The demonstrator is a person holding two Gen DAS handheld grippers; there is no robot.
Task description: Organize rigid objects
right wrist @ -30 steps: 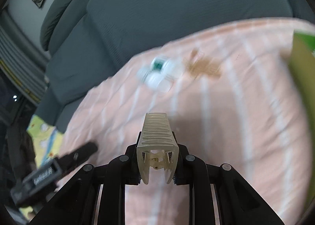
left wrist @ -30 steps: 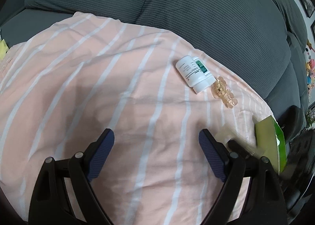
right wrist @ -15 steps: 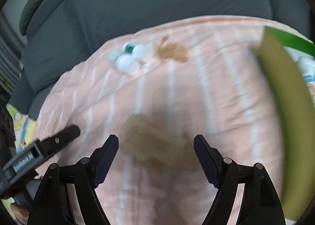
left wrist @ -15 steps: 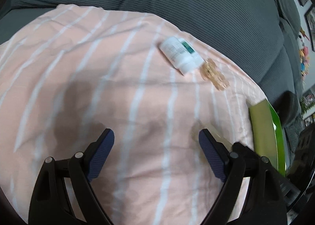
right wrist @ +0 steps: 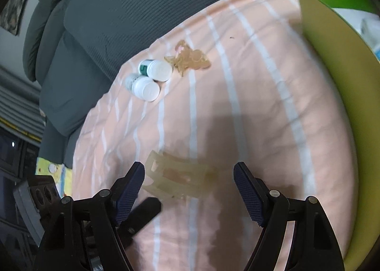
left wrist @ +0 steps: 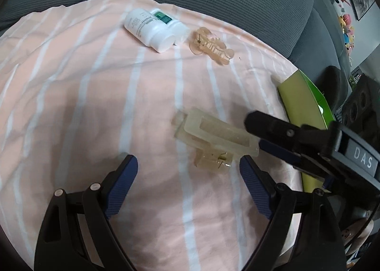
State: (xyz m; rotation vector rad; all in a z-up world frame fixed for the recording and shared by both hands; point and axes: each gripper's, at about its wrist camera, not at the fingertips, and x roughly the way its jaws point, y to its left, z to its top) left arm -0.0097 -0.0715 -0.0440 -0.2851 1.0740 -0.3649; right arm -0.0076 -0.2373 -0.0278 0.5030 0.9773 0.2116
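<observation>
My right gripper [right wrist: 188, 186] and left gripper [left wrist: 188, 176] both hang spread over one pale translucent rectangular hair claw [left wrist: 213, 139]; beyond lie two white plastic bottles [right wrist: 152, 80], one amber clip [left wrist: 211, 45], on pink striped sheet [left wrist: 71, 81].

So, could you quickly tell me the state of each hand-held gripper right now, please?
Left hand-held gripper: open, holding nothing.
Right hand-held gripper: open, holding nothing; the pale hair clip lies on the striped cloth between its fingers.
</observation>
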